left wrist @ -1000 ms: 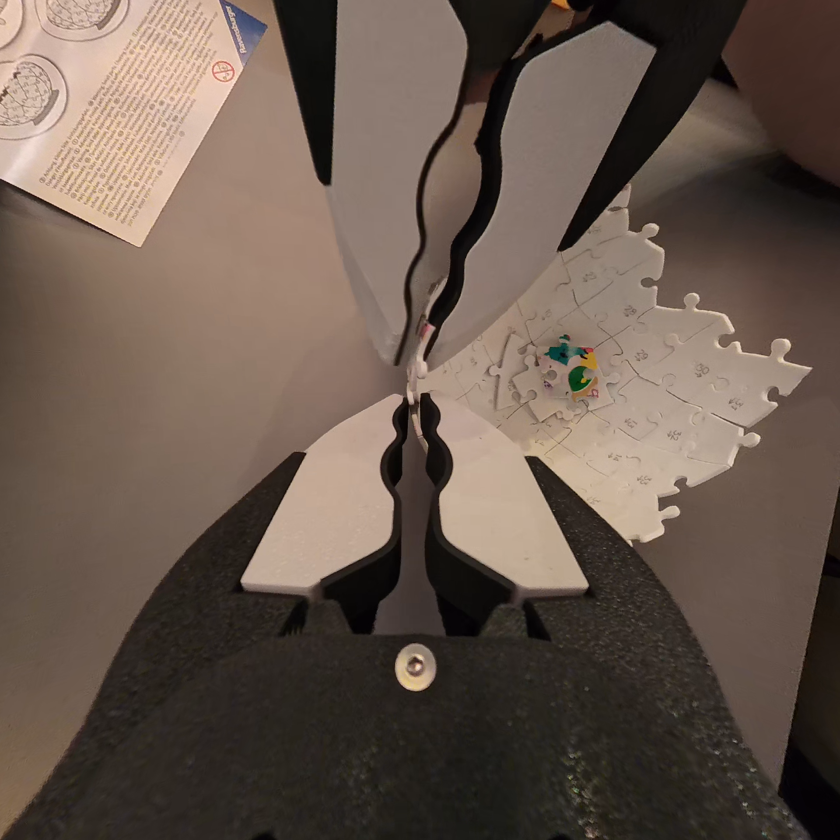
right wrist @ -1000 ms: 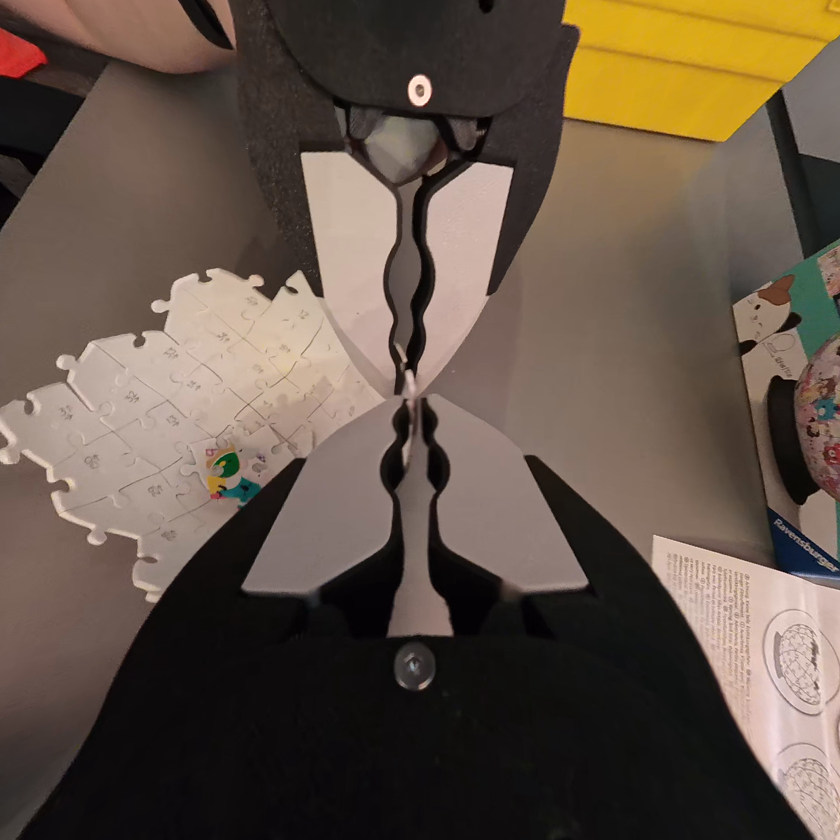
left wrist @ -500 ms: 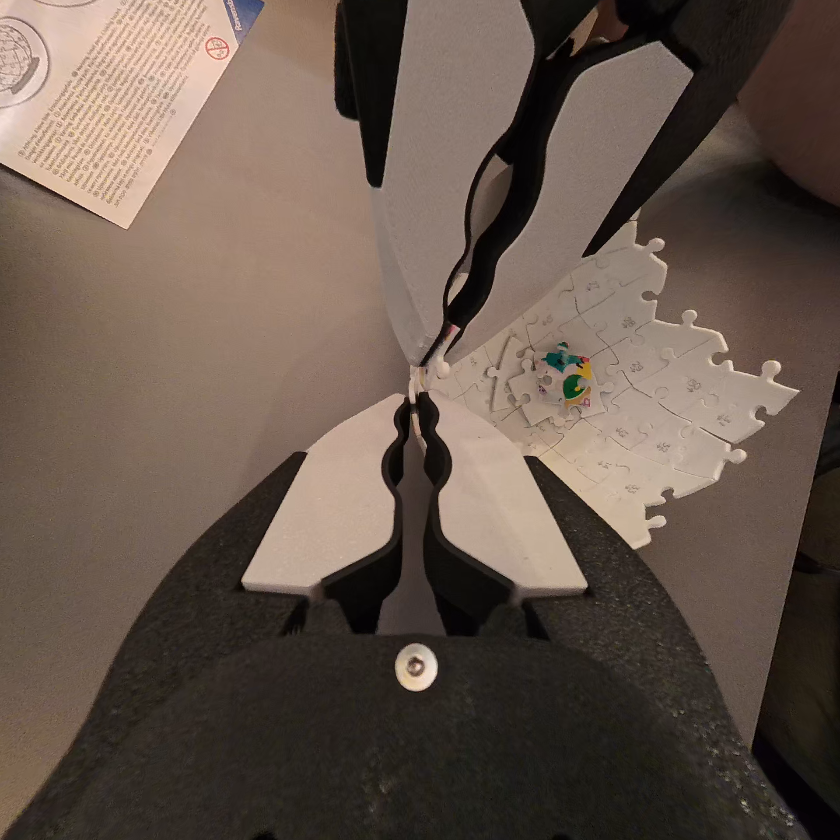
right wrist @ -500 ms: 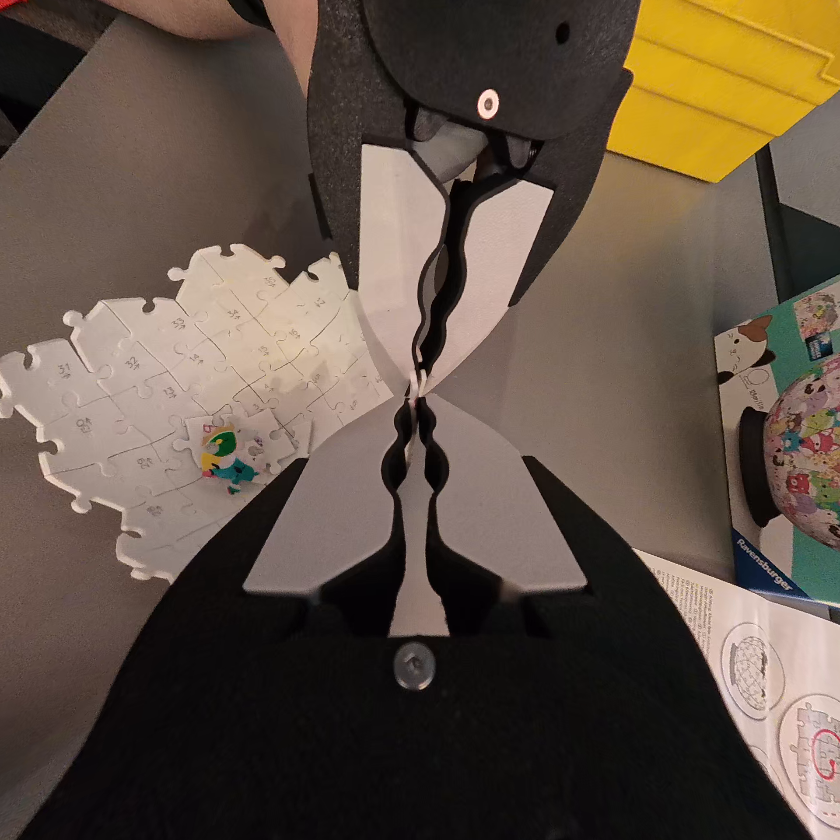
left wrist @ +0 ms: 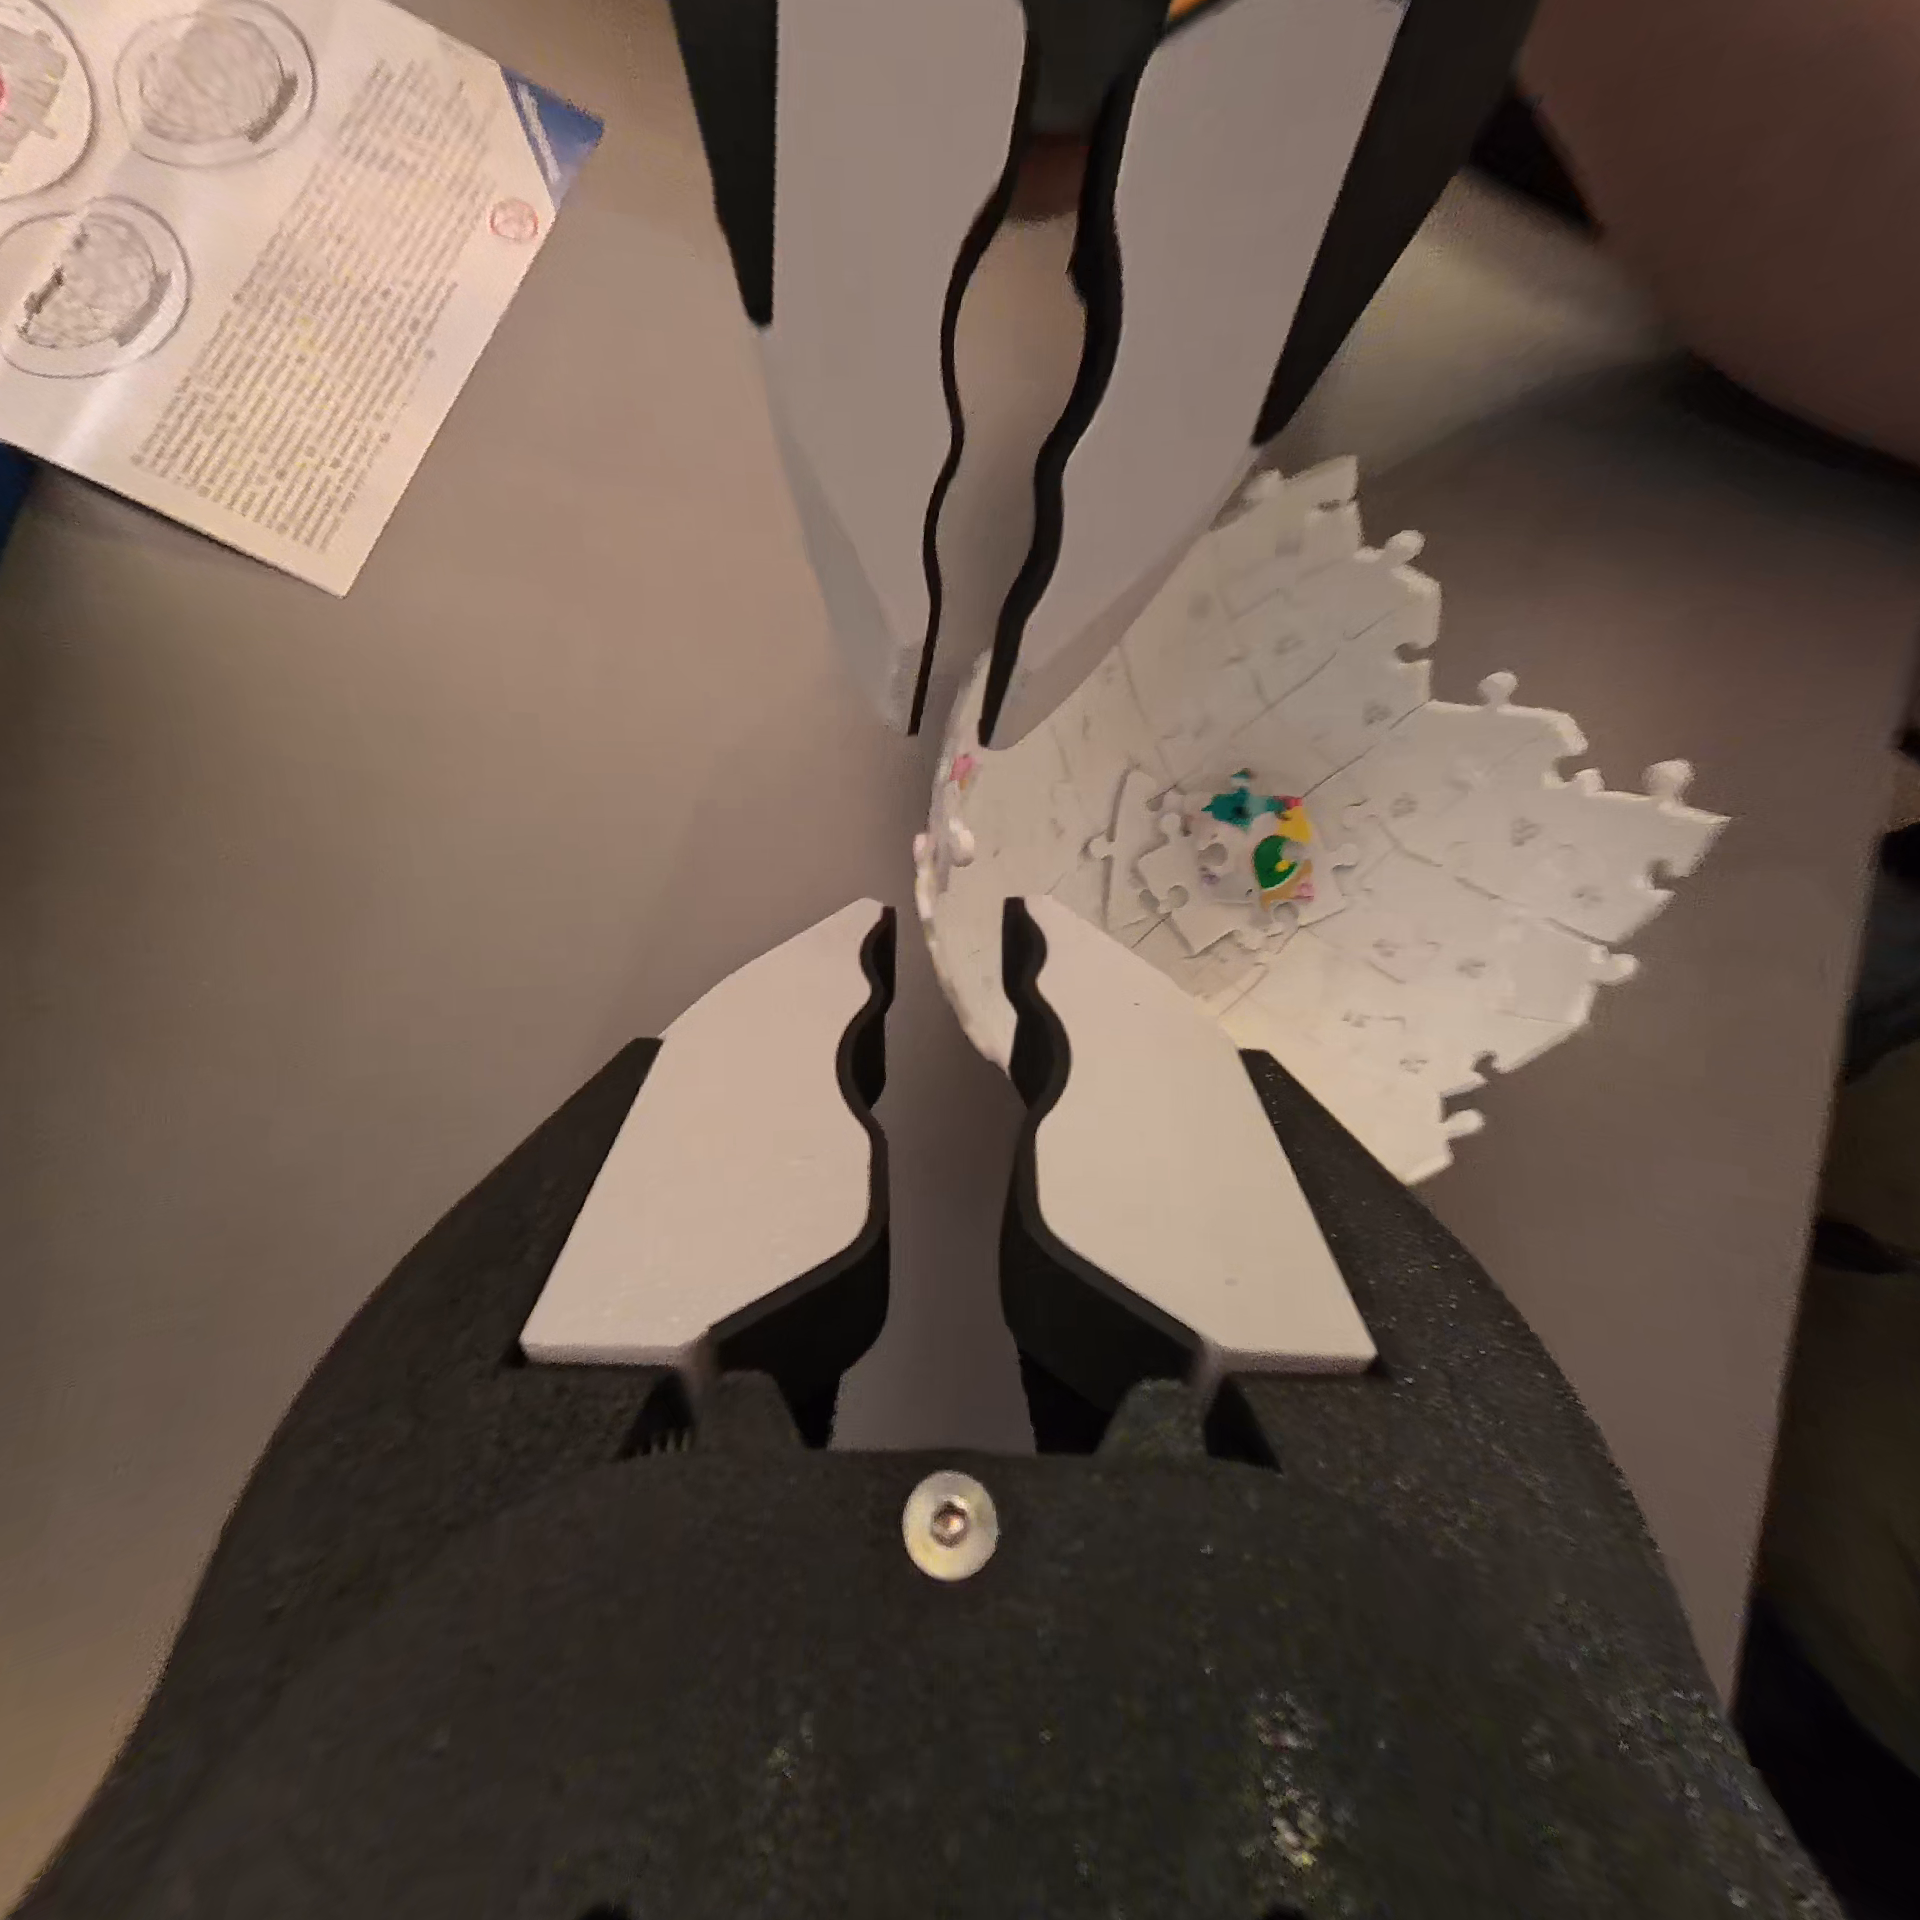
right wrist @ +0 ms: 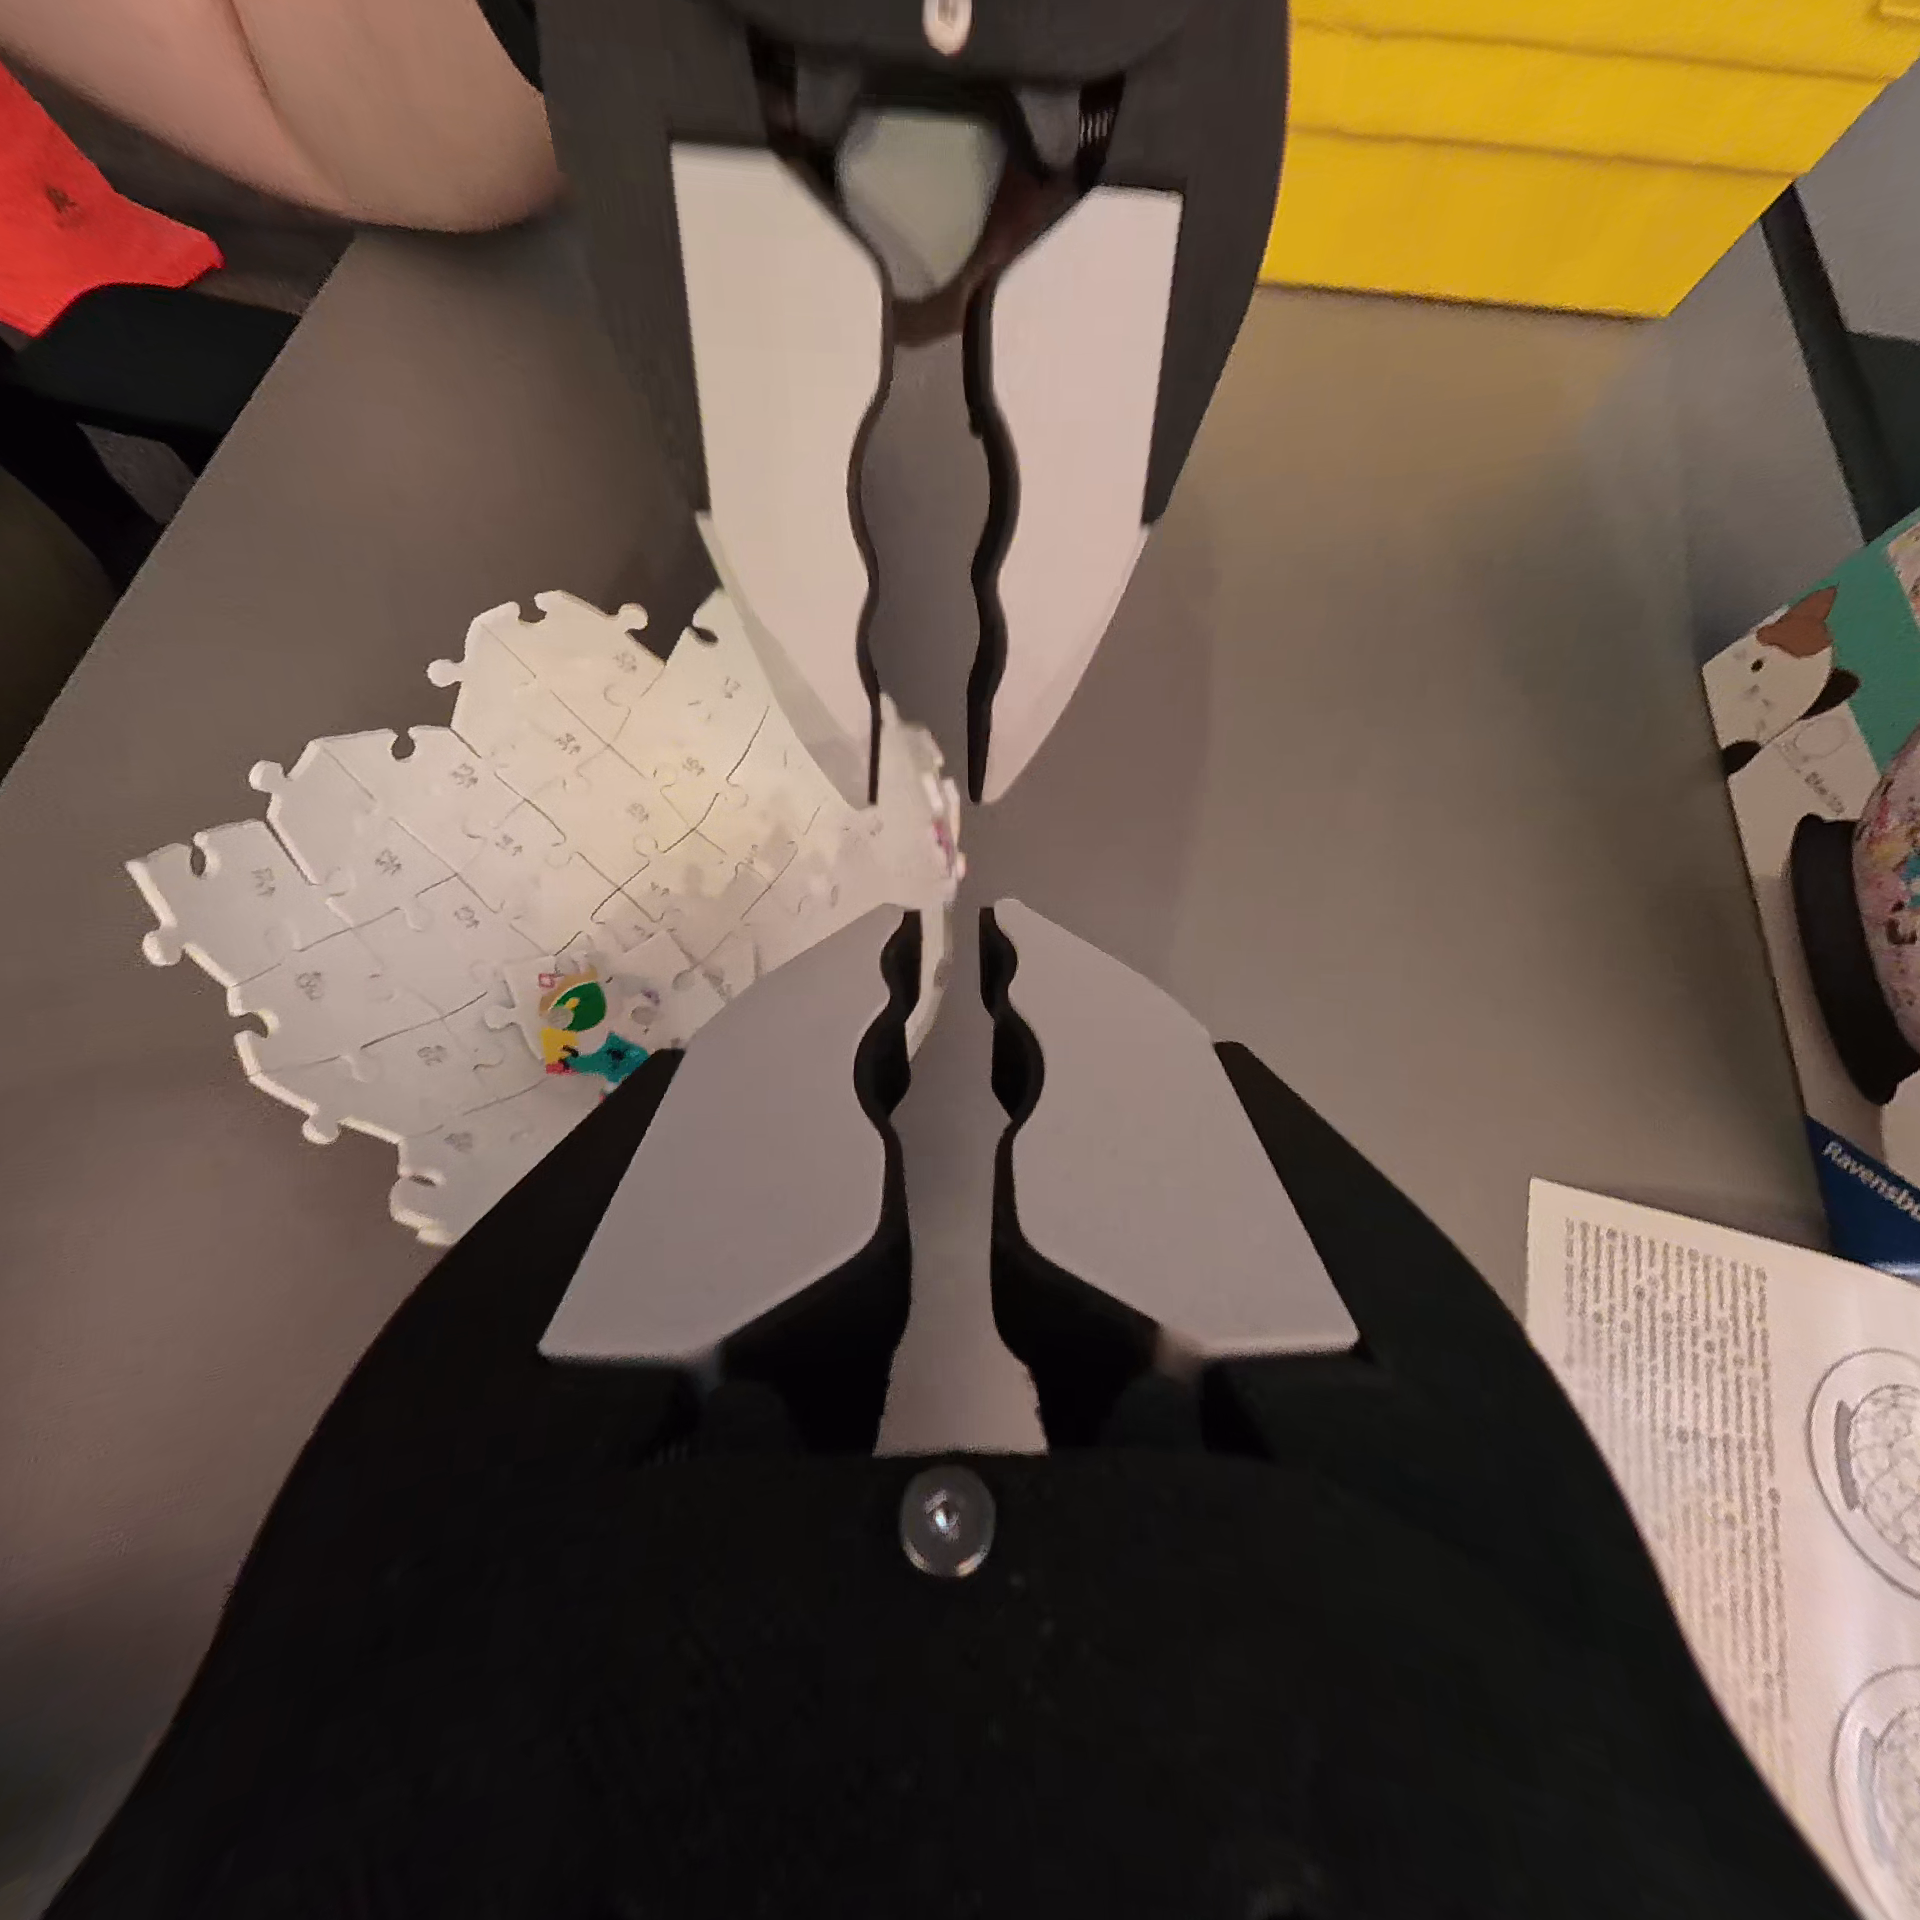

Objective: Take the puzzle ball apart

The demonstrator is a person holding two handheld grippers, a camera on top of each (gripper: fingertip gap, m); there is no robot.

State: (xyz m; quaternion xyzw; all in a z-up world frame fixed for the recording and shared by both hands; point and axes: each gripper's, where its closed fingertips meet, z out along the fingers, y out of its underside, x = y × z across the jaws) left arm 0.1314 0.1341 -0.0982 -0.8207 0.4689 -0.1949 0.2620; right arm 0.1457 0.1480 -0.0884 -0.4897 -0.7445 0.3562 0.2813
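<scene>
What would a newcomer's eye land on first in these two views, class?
First, the two grippers meeting tip to tip mid-frame: the left gripper and right gripper, both open. Next, the white curved shell of joined puzzle pieces on the grey table, one colourful loose piece inside.

Two hand-held grippers: the left one and the right one, each with two fingers standing apart. One puzzle shell of joined white pieces lies on the one grey bench; the number of its pieces cannot be told. One loose coloured piece sits inside it. One leaflet. One puzzle box. One yellow bin.
</scene>
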